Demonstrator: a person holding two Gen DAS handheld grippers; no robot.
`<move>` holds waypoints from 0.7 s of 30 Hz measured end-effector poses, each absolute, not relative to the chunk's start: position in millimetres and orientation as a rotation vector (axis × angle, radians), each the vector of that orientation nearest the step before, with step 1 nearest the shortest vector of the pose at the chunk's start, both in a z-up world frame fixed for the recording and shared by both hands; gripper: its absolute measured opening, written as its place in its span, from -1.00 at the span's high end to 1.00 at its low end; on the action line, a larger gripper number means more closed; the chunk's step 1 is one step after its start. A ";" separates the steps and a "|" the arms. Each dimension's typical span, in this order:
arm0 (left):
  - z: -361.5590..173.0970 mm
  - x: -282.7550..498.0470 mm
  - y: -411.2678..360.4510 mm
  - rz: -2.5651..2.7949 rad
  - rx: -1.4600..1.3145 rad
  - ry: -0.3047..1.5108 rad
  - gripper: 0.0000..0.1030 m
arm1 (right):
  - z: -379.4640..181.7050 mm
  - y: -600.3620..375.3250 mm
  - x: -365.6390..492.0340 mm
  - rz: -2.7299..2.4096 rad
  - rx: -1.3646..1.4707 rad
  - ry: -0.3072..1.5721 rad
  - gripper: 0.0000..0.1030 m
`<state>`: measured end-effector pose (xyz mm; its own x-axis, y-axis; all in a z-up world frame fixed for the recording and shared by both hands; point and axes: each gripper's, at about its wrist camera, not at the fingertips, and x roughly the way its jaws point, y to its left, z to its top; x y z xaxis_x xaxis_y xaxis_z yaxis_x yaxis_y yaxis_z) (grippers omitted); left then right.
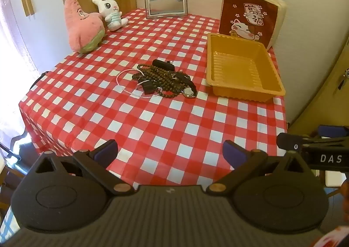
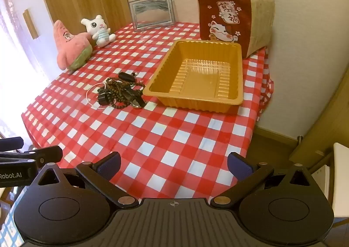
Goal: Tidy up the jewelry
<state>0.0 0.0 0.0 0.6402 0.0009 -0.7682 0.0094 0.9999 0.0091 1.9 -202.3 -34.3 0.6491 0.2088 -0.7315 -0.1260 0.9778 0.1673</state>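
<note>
A tangled pile of jewelry (image 1: 161, 79) lies mid-table on the red checked cloth: dark bead strings, a black-strapped watch (image 1: 189, 91) and a thin white cord loop (image 1: 125, 76). The pile also shows in the right wrist view (image 2: 118, 93). An empty orange plastic tray (image 1: 242, 68) stands just right of it, and shows in the right wrist view (image 2: 196, 76) too. My left gripper (image 1: 170, 152) is open and empty, above the table's near edge. My right gripper (image 2: 173, 165) is open and empty, also at the near edge, to the right of the left one.
A pink star plush (image 1: 81, 26) and a white bunny plush (image 1: 111, 12) sit at the back left. A picture frame (image 1: 165, 1) stands at the back, and a cat-print cushion (image 1: 250, 16) behind the tray. The cloth hangs over the table's near edge (image 1: 65, 142).
</note>
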 end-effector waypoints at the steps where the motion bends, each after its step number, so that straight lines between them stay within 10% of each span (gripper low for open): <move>1: 0.0 0.0 0.0 -0.004 0.012 0.876 -0.98 | -34.4 -202.4 2.0 0.190 0.105 0.846 -1.00; 21: -0.4 -0.1 0.4 -0.008 0.012 0.878 -0.98 | -33.6 -202.9 1.5 0.189 0.104 0.845 -1.00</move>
